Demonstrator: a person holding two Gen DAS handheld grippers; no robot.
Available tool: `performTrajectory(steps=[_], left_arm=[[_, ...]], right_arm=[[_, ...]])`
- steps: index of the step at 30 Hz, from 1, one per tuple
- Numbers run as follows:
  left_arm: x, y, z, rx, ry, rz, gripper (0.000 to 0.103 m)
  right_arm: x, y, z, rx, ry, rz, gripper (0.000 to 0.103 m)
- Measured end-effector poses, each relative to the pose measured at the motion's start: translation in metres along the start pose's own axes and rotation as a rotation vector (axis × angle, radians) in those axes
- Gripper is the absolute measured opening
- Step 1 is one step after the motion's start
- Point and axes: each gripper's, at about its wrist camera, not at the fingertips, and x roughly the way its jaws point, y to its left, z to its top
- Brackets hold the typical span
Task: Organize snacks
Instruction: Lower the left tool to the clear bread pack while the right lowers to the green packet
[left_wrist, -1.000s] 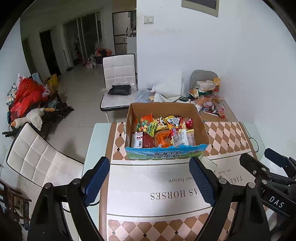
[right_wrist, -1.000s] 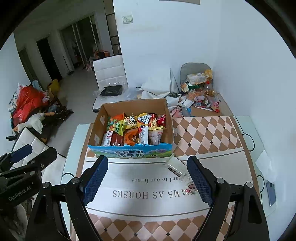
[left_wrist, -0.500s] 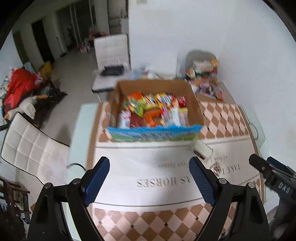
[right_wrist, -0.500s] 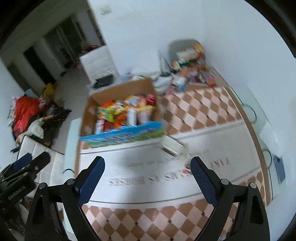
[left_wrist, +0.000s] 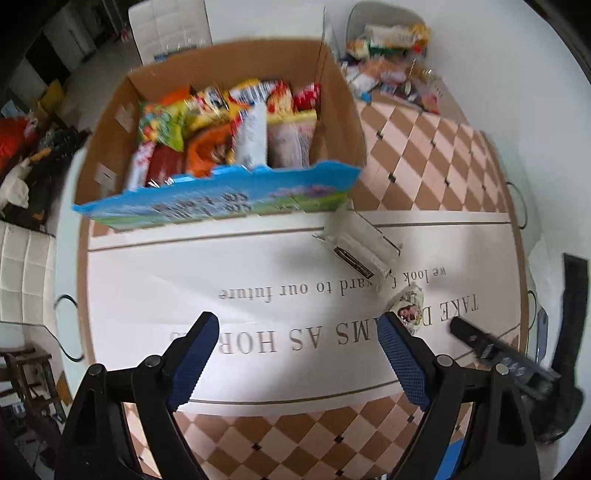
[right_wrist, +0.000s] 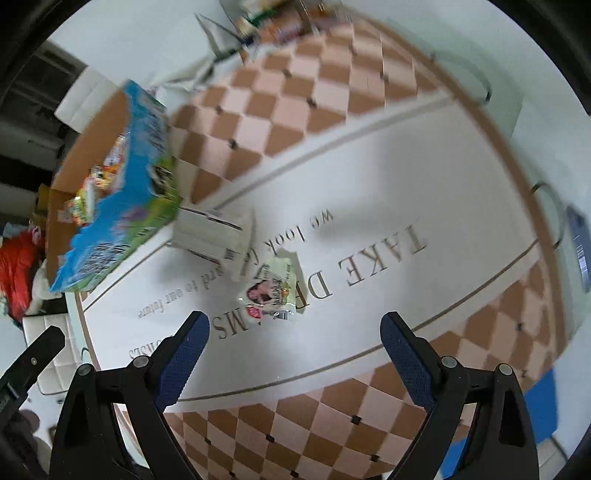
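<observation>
A cardboard box (left_wrist: 343, 110) with a blue printed front holds several snack packets; it also shows in the right wrist view (right_wrist: 122, 192). A small white carton (left_wrist: 360, 245) lies on the table in front of its right corner, also seen from the right wrist (right_wrist: 212, 236). A small pale snack packet (right_wrist: 273, 290) lies beside the carton, also in the left wrist view (left_wrist: 408, 308). My right gripper (right_wrist: 293, 328) is open and empty, just short of the packet. My left gripper (left_wrist: 299, 328) is open and empty over the table mat.
The table mat (left_wrist: 184, 280) has printed lettering and a checkered border. More snacks are piled on a side table (left_wrist: 391, 48) at the back right. A phone (right_wrist: 578, 247) lies at the table's right edge. White chairs stand at the left (left_wrist: 22, 266) and behind the box.
Both grippers have moved forward and down toward the table. The right one has swung right and tilted, so the packet now lies just ahead of its fingers. Both stay open.
</observation>
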Motion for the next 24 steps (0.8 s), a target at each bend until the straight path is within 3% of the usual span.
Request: performTrajectory(steps=[7, 10, 14, 19, 24], left_arm=[[0.04, -0.011, 0.025, -0.091, 0.089, -0.03, 0.088], [0.051, -0.025, 0.038, -0.101, 0.099, -0.038, 0.088], [0.068, -0.051, 0.055, -0.076, 0.104, -0.029, 0.088], [0.102, -0.085, 0.072, -0.008, 0.118, 0.04, 0.088], [0.132, -0.099, 0.069, 0.063, 0.139, 0.14, 0.088]], right_arm=[[0.077, 0.008, 0.009, 0.046, 0.097, 0.027, 0.092], [0.095, 0.013, 0.012, 0.032, 0.123, 0.018, 0.08], [0.098, 0.015, 0.013, -0.022, 0.113, -0.047, 0.061], [0.091, -0.012, 0.019, 0.015, 0.113, -0.083, 0.06], [0.081, -0.034, 0.023, 0.041, 0.097, -0.118, 0.06]])
